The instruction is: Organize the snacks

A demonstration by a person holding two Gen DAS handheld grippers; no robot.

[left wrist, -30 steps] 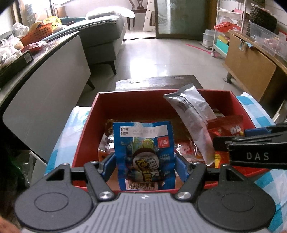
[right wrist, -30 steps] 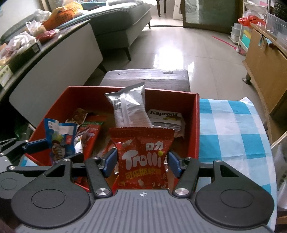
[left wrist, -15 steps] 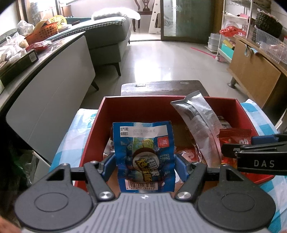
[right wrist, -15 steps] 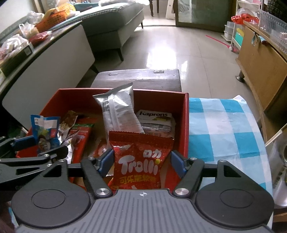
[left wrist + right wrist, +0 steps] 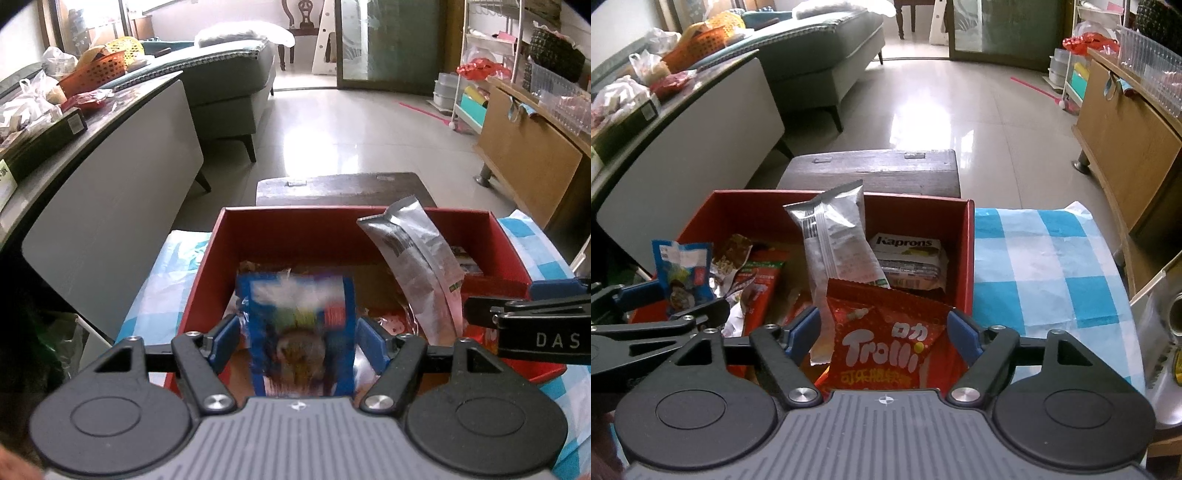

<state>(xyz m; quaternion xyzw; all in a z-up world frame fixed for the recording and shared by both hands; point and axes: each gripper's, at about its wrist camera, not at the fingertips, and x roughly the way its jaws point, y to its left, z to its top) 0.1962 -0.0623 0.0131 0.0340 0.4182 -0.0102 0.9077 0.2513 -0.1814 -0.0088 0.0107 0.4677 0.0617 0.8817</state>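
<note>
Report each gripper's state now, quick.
Left gripper: open; the blurred blue foil snack packet sits between its fingers, apparently slipping free.
Right gripper: open around the red Trolli gummy bag, no longer clamping it.

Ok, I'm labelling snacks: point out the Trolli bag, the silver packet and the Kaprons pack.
Trolli bag [image 5: 886,350]: right wrist view, on the white logo.
Silver packet [image 5: 838,236]: right wrist view, mid-body, foil face.
Kaprons pack [image 5: 908,254]: right wrist view, top face under the name.
</note>
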